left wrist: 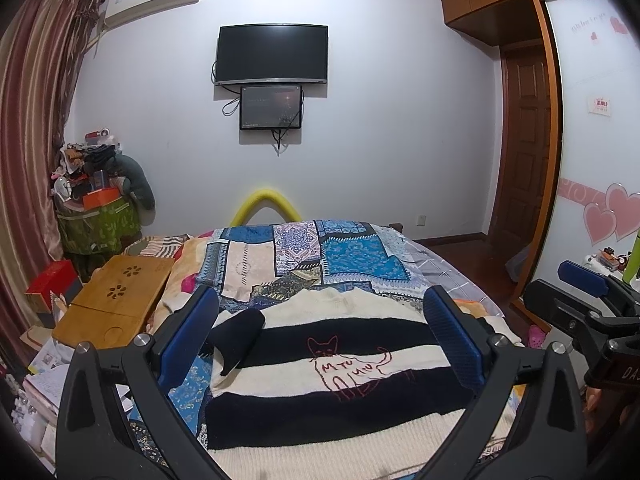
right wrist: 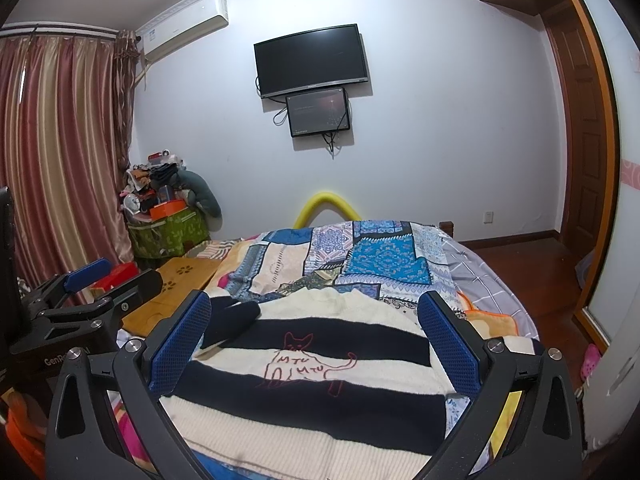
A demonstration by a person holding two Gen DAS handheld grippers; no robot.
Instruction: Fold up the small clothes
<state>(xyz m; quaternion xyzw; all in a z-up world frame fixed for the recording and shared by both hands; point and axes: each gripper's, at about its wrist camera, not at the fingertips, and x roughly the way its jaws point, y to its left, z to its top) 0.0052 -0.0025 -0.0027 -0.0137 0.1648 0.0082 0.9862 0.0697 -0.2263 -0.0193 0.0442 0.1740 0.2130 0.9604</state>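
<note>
A small cream-and-black striped sweater (left wrist: 320, 392) (right wrist: 312, 392) with a red cat outline lies flat on the bed. Its dark sleeve (left wrist: 240, 336) (right wrist: 236, 316) is folded in over the left side. My left gripper (left wrist: 320, 336) hovers above the sweater, its blue-padded jaws open wide with nothing between them. My right gripper (right wrist: 316, 340) hangs over the same garment, also open and empty. Each gripper shows at the edge of the other's view: the right gripper (left wrist: 588, 292) at the right, the left gripper (right wrist: 104, 280) at the left.
A patchwork blue quilt (left wrist: 304, 256) (right wrist: 360, 256) covers the bed beyond the sweater. A bamboo lap tray (left wrist: 116, 300) (right wrist: 176, 284) lies at the bed's left. Cluttered boxes and a green bin (left wrist: 96, 220) stand by the curtain. A wardrobe (left wrist: 592, 120) is at the right.
</note>
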